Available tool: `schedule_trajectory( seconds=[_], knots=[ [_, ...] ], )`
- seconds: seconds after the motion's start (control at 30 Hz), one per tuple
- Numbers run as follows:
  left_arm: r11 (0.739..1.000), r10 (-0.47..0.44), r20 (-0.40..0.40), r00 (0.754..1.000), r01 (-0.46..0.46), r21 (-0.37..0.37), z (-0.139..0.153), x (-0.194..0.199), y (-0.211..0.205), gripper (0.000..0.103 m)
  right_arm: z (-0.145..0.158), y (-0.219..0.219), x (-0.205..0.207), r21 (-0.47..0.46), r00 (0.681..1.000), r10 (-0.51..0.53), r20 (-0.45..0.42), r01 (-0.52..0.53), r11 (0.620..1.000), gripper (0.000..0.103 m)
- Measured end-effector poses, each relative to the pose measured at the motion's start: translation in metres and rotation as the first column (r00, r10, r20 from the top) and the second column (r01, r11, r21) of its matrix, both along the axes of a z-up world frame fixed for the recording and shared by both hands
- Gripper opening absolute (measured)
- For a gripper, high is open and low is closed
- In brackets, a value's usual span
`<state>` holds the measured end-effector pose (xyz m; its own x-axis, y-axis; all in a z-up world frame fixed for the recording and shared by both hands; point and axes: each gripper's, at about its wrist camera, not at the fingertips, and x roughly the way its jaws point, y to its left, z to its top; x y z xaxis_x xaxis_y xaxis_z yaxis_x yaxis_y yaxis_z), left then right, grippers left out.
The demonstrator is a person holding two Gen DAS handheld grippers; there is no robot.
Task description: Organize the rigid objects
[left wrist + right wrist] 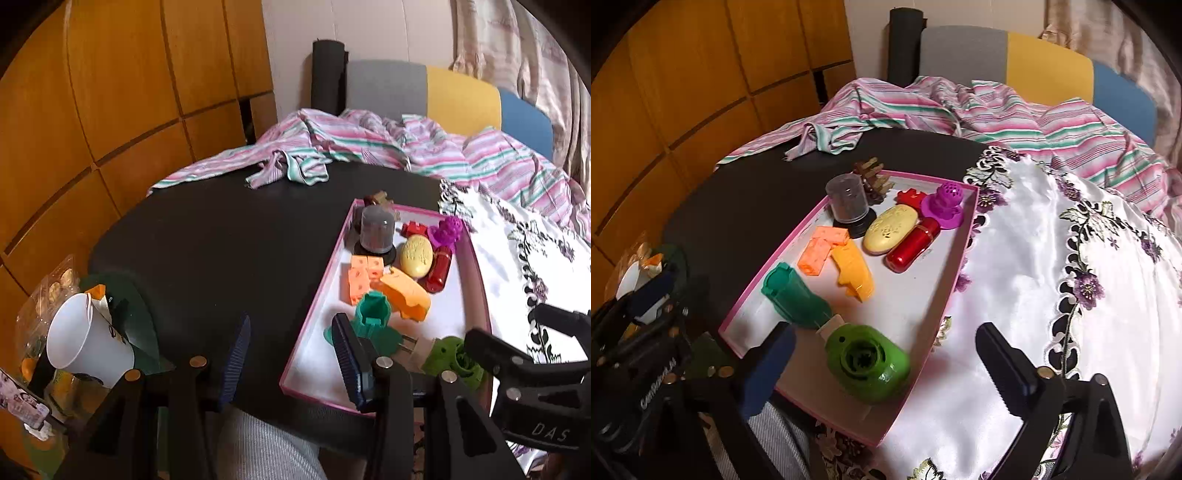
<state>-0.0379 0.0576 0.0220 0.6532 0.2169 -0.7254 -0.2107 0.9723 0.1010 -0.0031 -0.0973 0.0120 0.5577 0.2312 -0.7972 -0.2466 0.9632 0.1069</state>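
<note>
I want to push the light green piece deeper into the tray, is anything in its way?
Yes. The dark green piece lies just beyond the light green piece in the tray, with the orange piece further back.

On the left stands a wooden panelled wall (92,110). Behind the black table (221,240) is a sofa (1045,62) with grey, yellow and blue parts, covered by a striped cloth (997,110). A curtain (517,48) hangs on the right.
</note>
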Motion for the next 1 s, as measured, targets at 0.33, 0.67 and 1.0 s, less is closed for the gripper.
schedule_trajectory(
  seconds=[0.33, 0.67, 1.0],
  knots=[
    [1.0, -0.015, -0.062, 0.998, 0.015, -0.001, -0.001, 0.005, -0.003, 0.046, 0.003, 0.006, 0.004, -0.025, 0.999, -0.054, 0.003, 0.054, 0.998, 0.103],
    [1.0, -0.012, -0.091, 0.996, 0.01, -0.02, -0.004, 0.011, -0.002, 0.046, 0.008, 0.005, 0.008, -0.066, 0.993, -0.12, 0.018, 0.12, 0.991, 0.103],
    [1.0, -0.025, -0.108, 0.994, 0.023, -0.018, -0.004, 0.012, -0.006, 0.046, 0.01, 0.003, 0.011, -0.066, 0.985, -0.169, 0.017, 0.17, 0.983, 0.103]
  ],
)
